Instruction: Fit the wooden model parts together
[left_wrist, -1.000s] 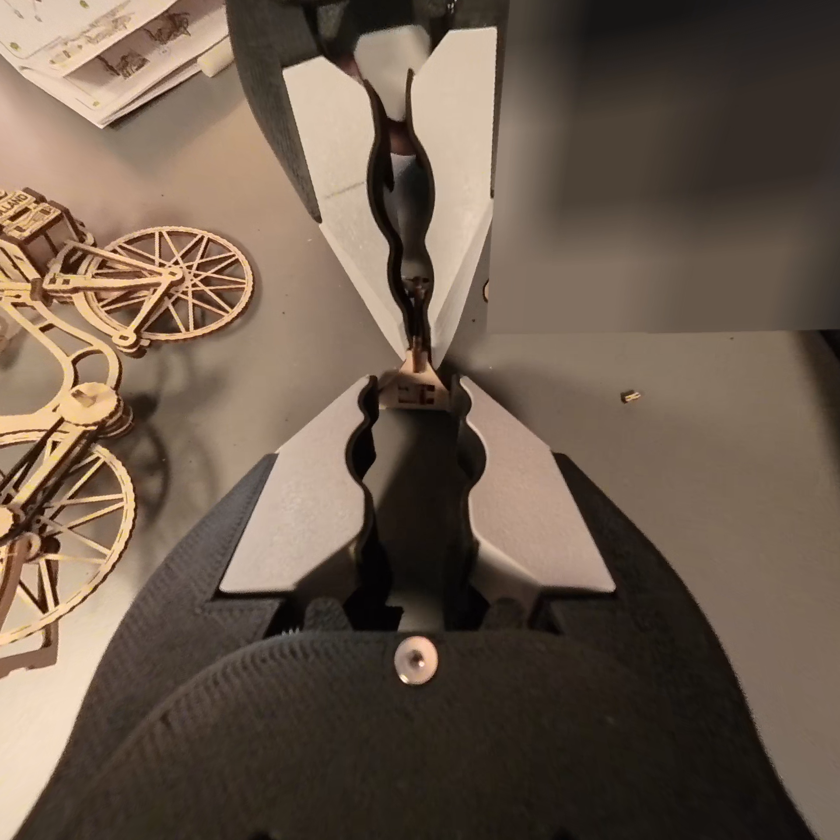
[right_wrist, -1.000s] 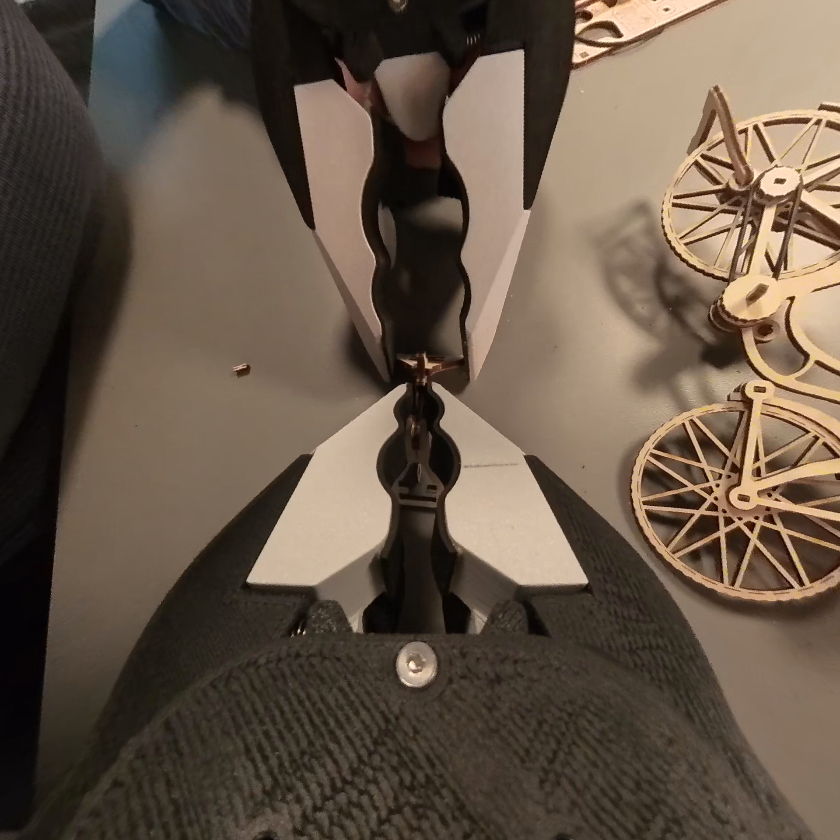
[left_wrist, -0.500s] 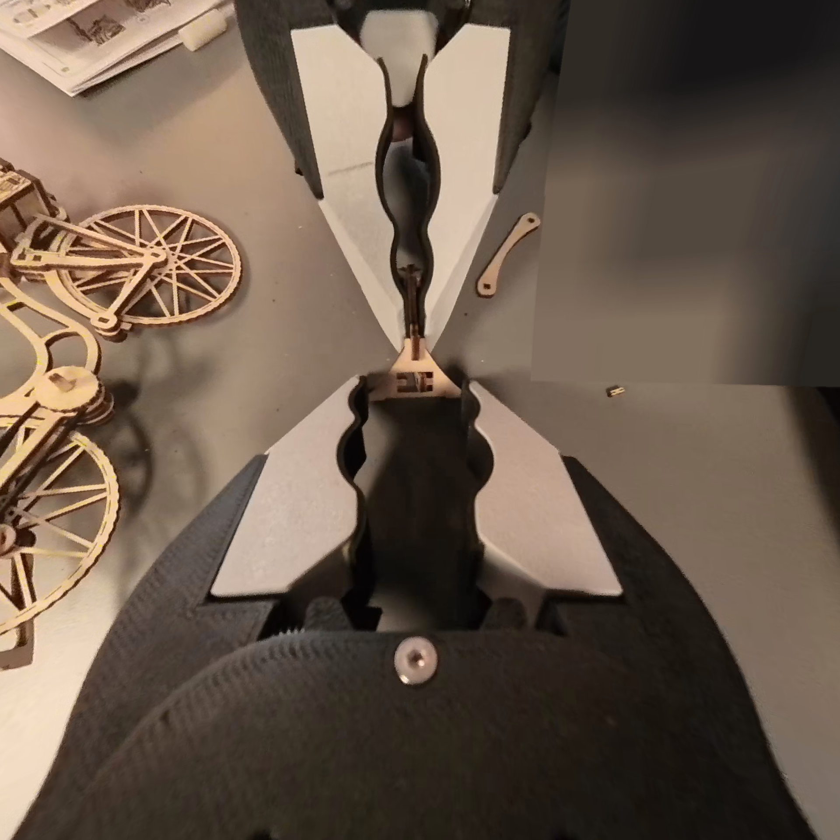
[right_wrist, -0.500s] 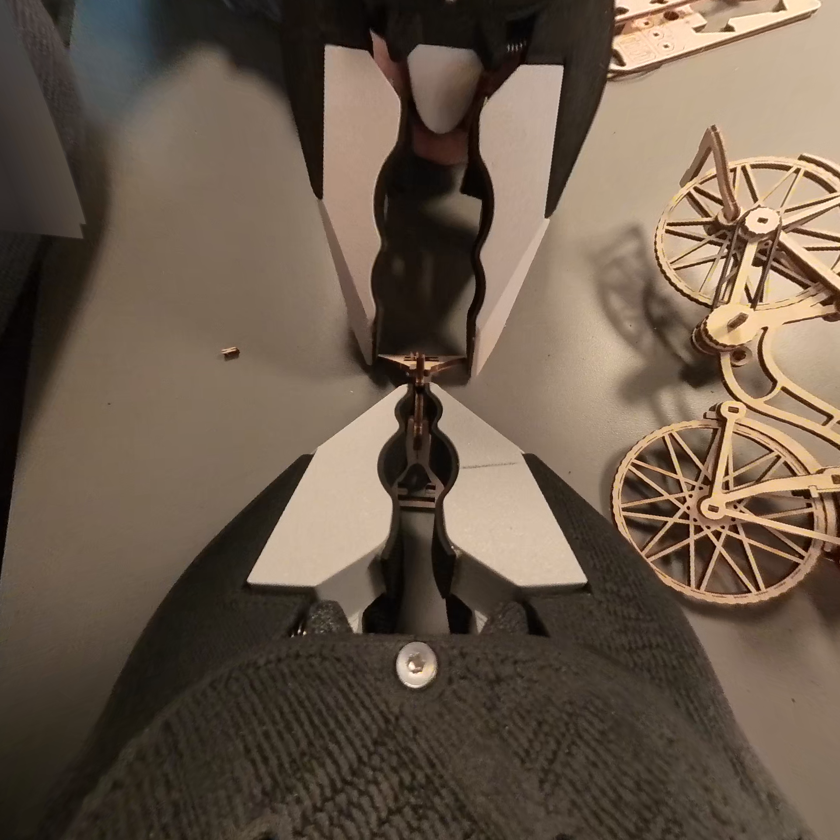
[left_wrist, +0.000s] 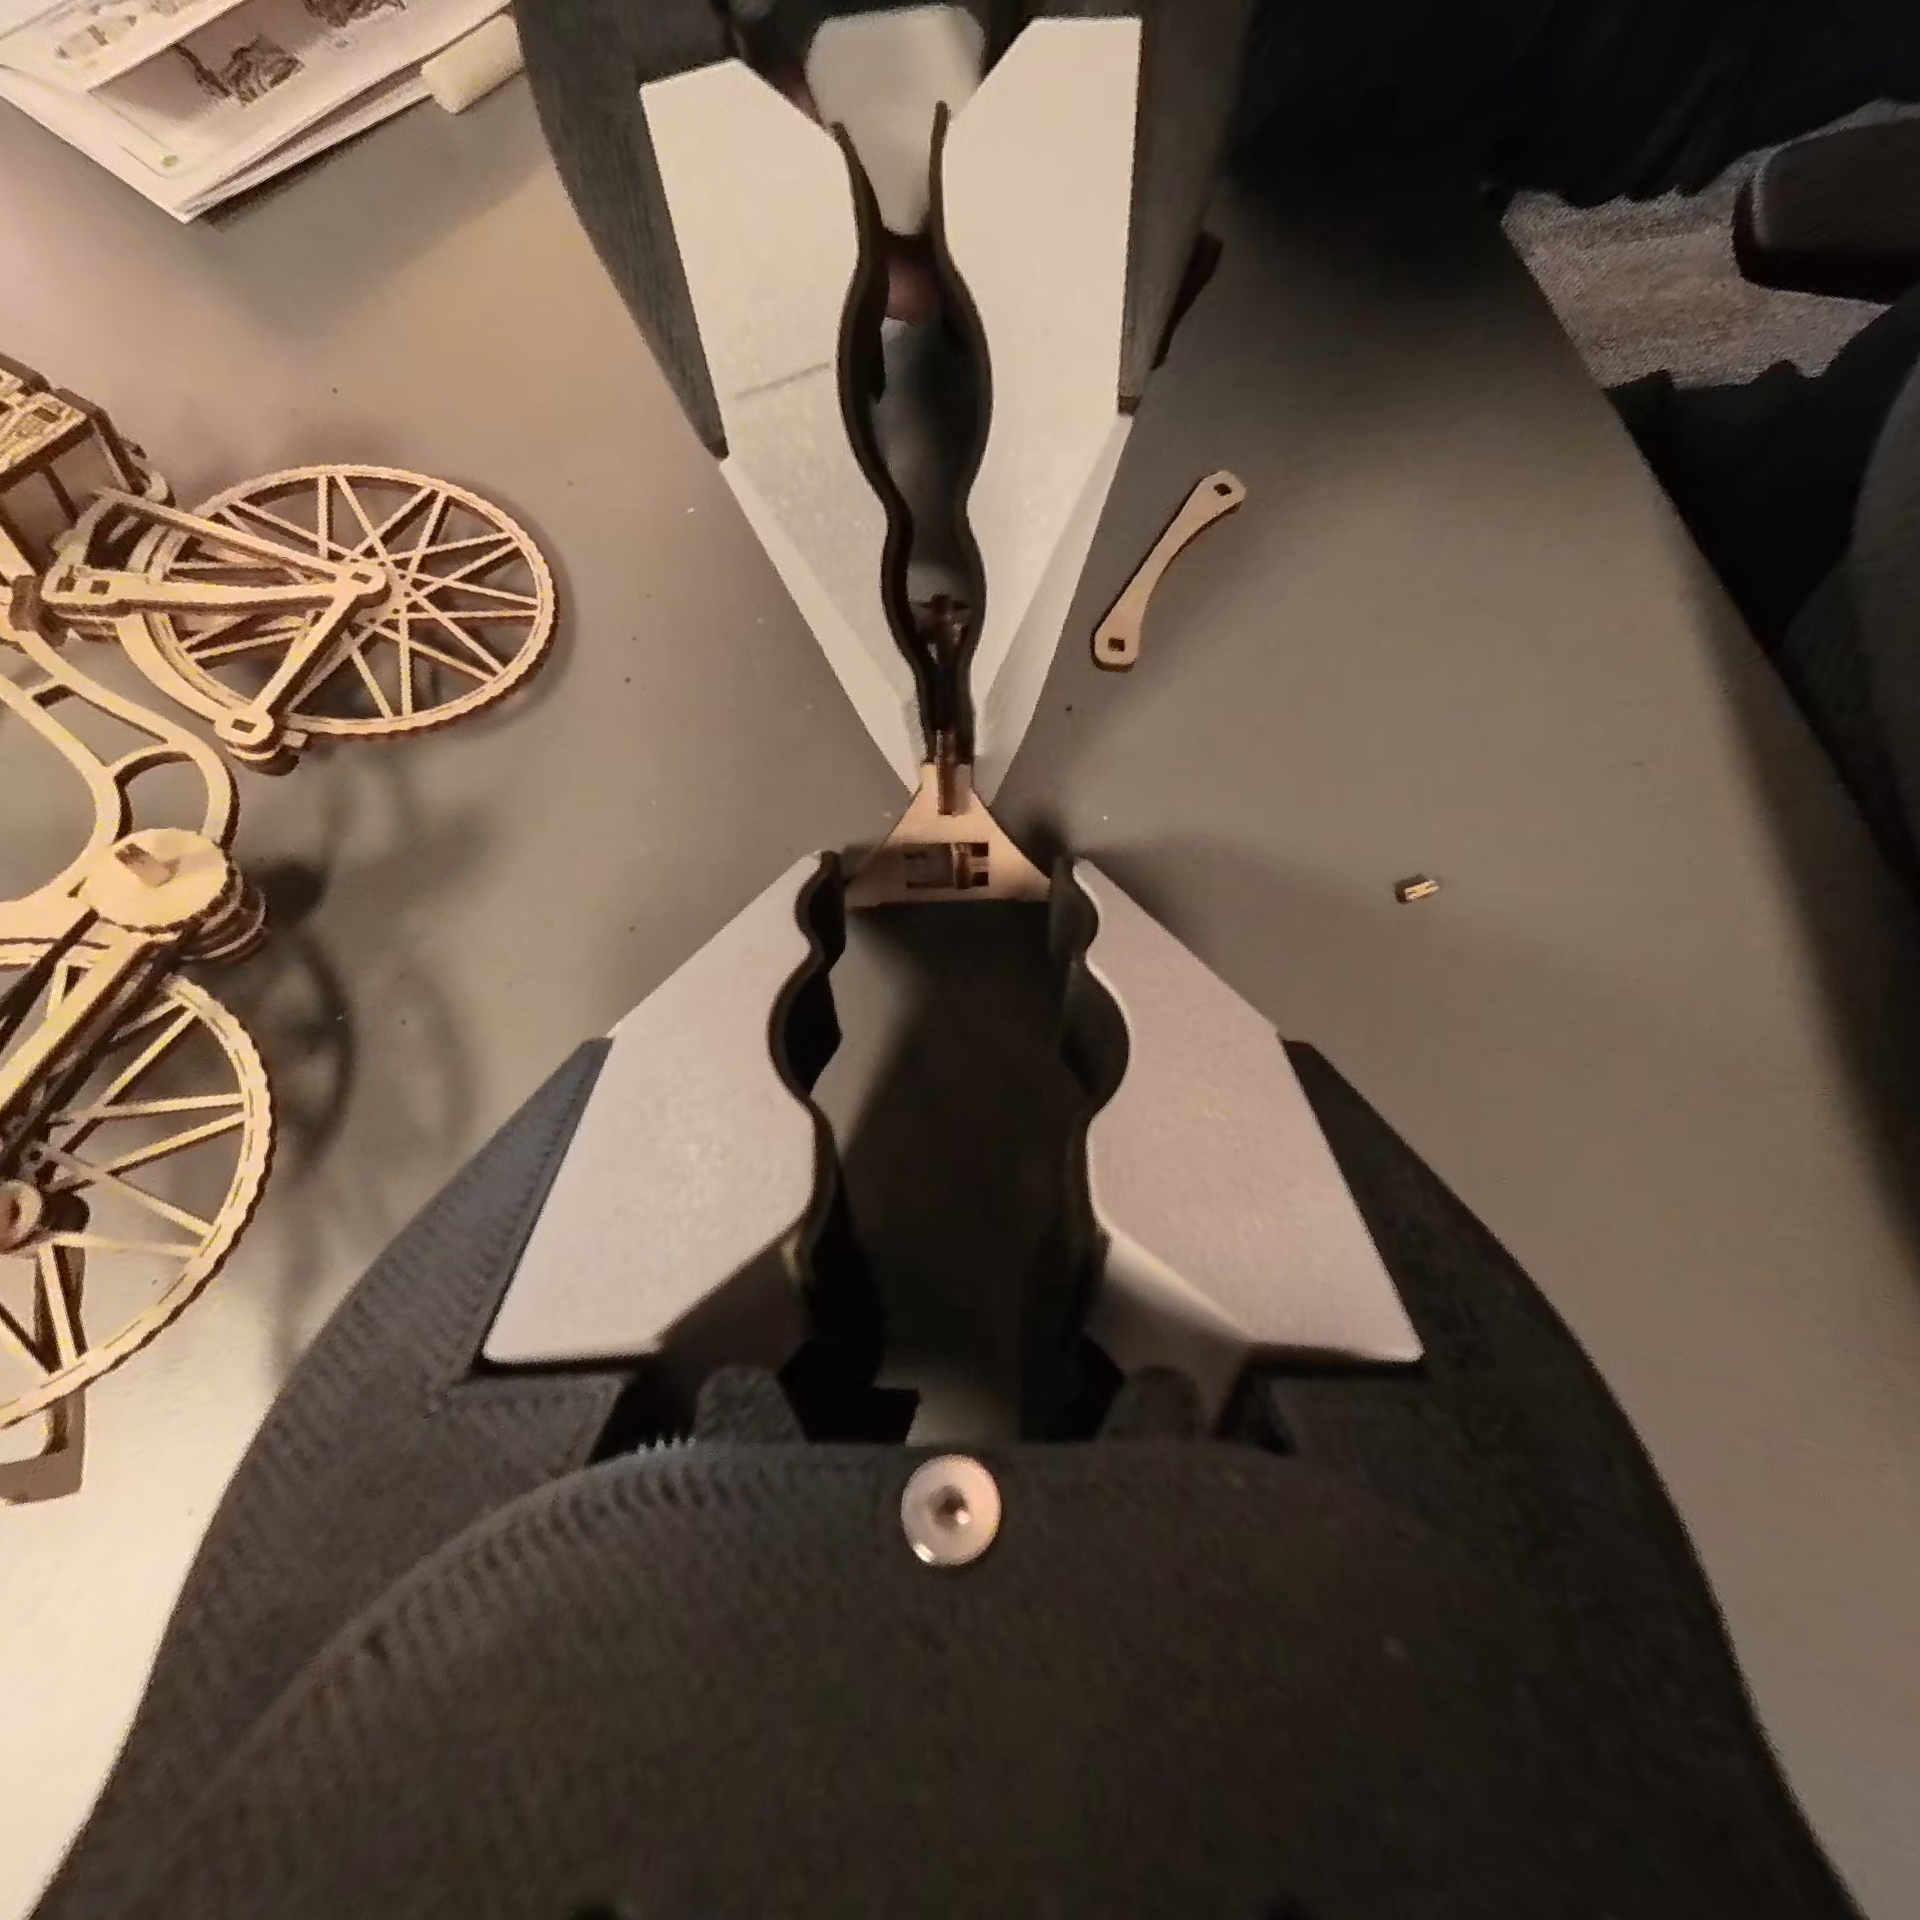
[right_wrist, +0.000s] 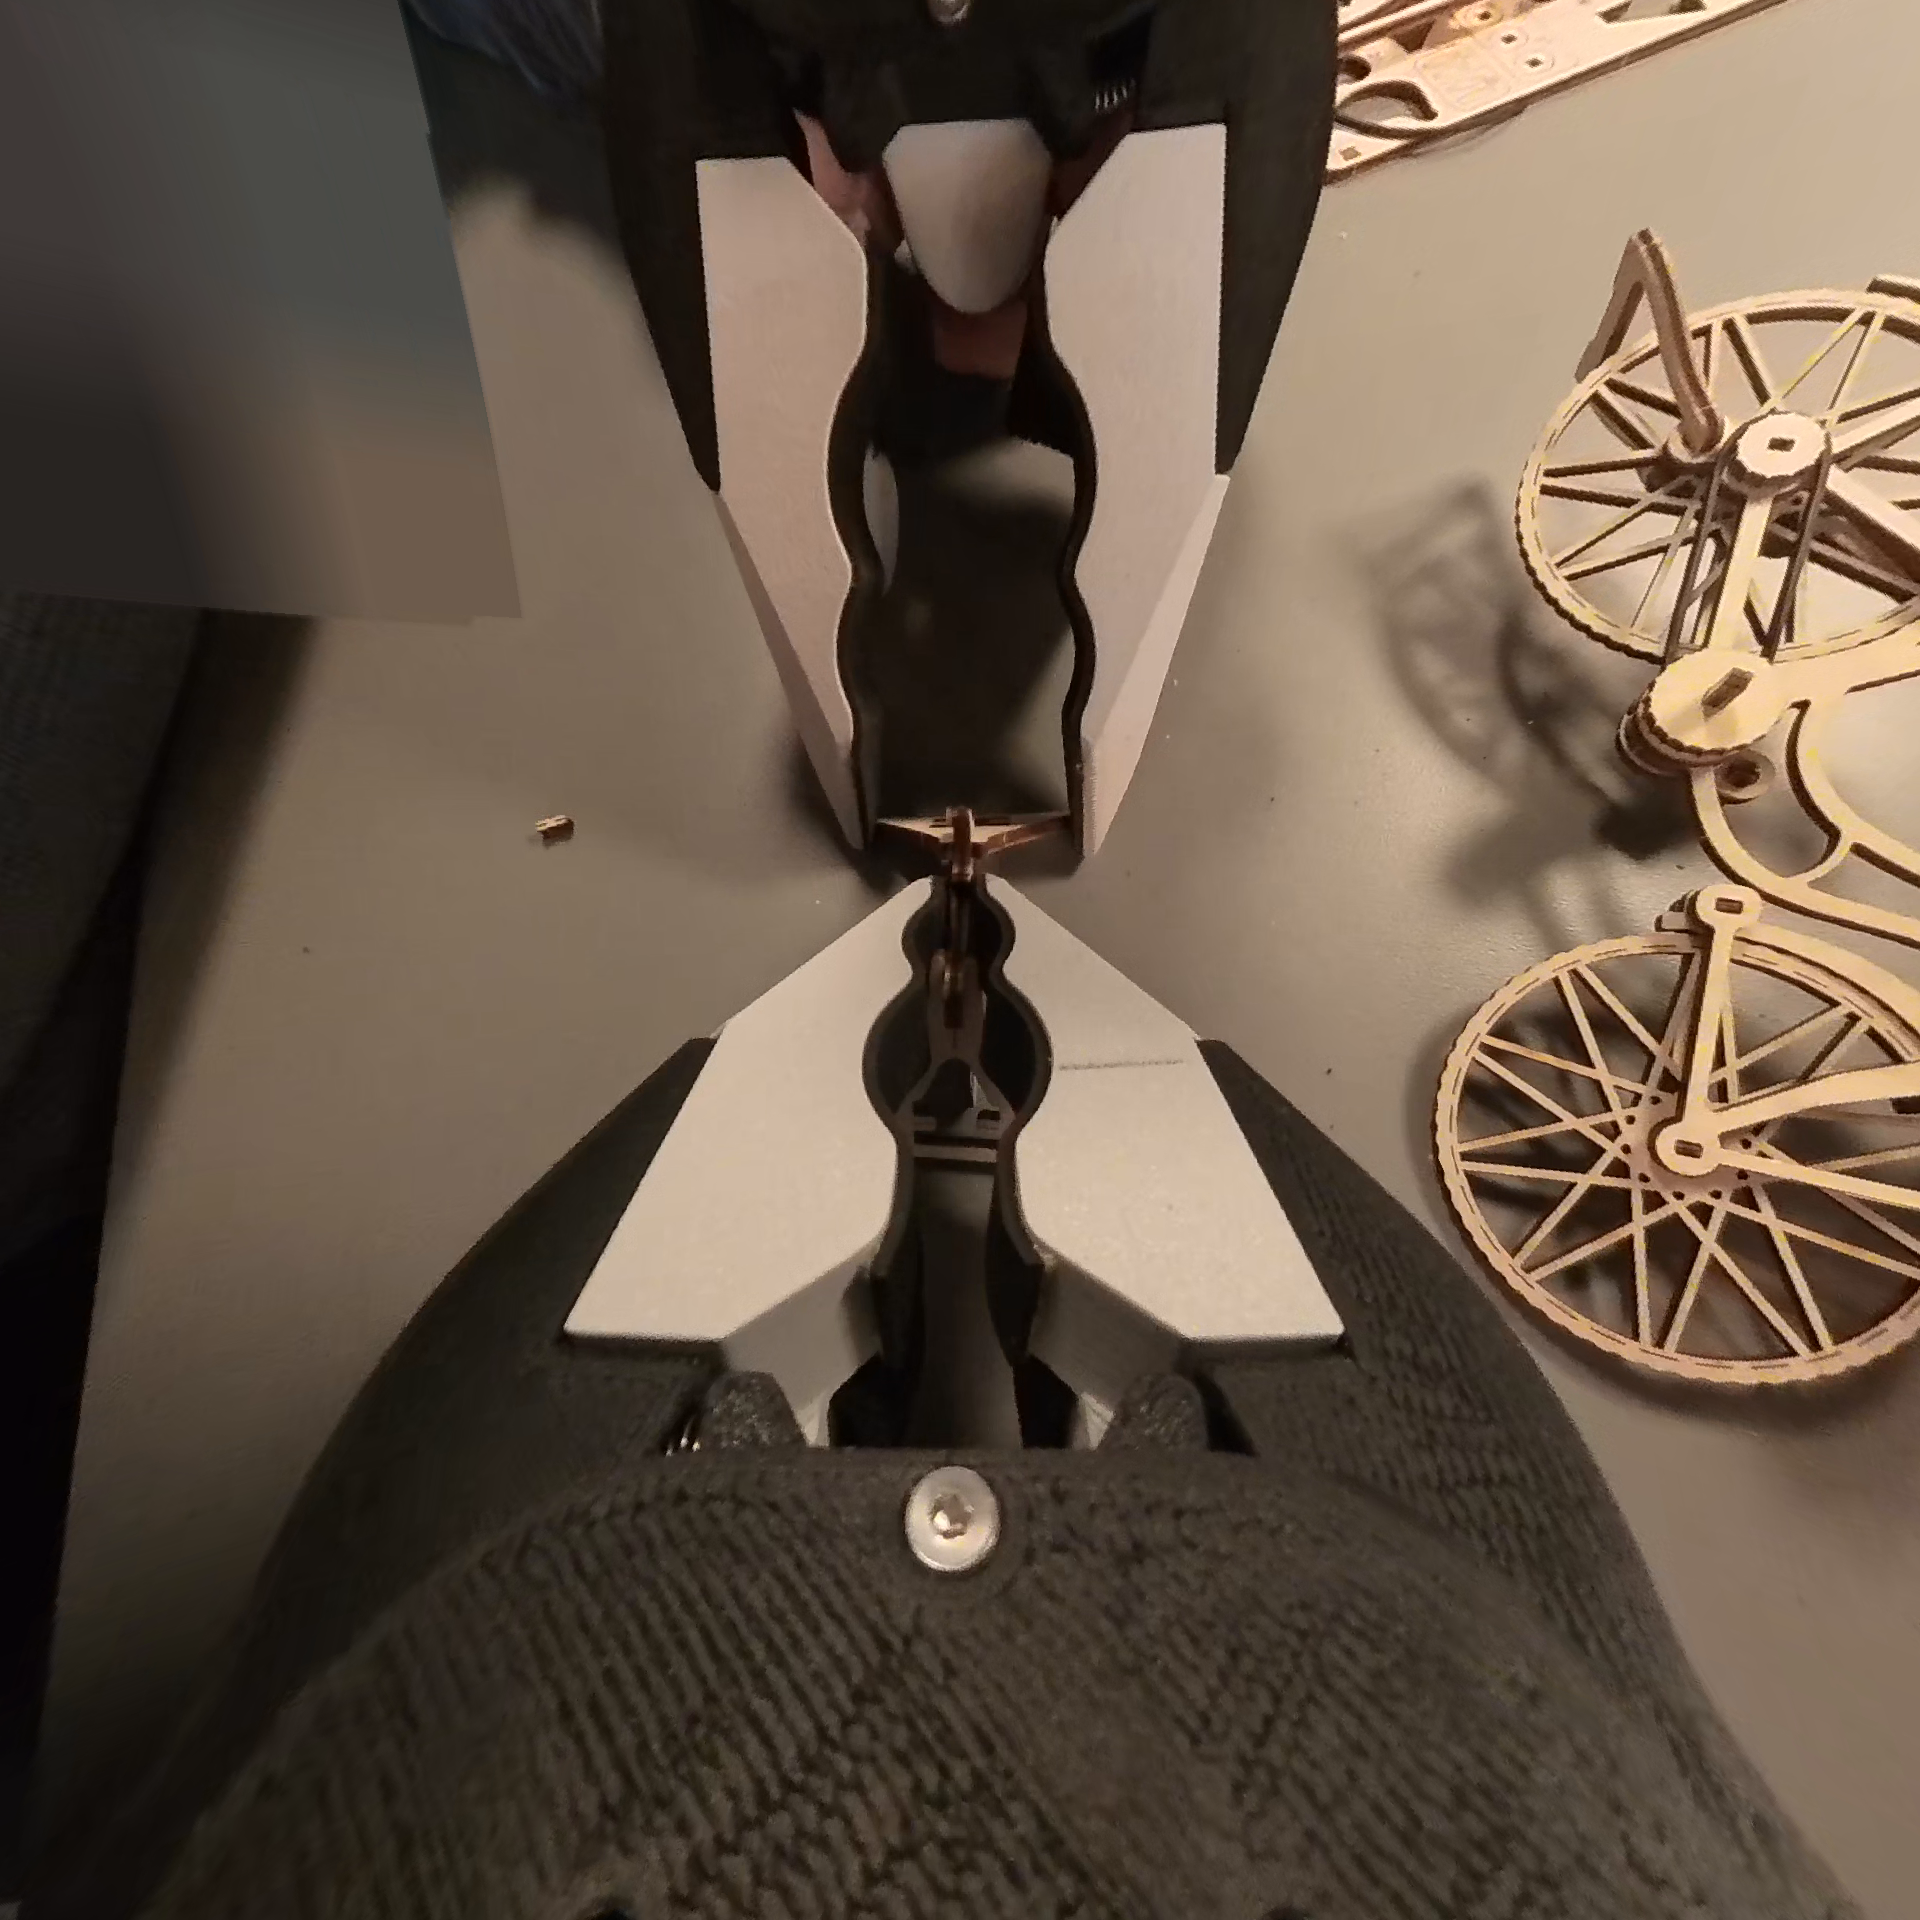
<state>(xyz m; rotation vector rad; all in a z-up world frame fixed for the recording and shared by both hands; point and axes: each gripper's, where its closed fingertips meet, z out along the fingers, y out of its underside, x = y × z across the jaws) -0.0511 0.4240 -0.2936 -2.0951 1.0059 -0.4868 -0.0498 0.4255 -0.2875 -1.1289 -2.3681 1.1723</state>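
Nearest us in the left wrist view, our left gripper (left_wrist: 948, 883) has its jaws set wide, clamped across the ends of a small flat triangular wooden plate (left_wrist: 945, 860) that has slots cut in it. The plate is held face-up at the fingertips, above the grey table (left_wrist: 1558, 1039). Just beyond it, our right gripper (left_wrist: 943, 743) points back at us with its jaws nearly together, pinching a thin slotted wooden strip (left_wrist: 943, 665) on edge. The strip's end meets the plate's apex, so the two parts touch at the joint.

In the right wrist view, the strip (right_wrist: 951, 997) runs back between the fingers and forks near the palm, and the plate (right_wrist: 966, 831) is seen edge-on, spanning the left gripper's (right_wrist: 971, 831) tips.

We judge the step in hand to be seating the strip's tab in the plate's slot. To do it well we should keep the strip square to the plate, push along the strip's length and not sideways, and hold the left grip firm so the plate does not pivot between its two contact points. Thin laser-cut wood will probably snap if we twist it.

To the left lies the wooden bicycle model (left_wrist: 208, 727); to the right, a tiny wooden peg (left_wrist: 1415, 890) and, farther off, a curved wooden link (left_wrist: 1169, 571). An instruction booklet (left_wrist: 229, 94) lies at the far left.
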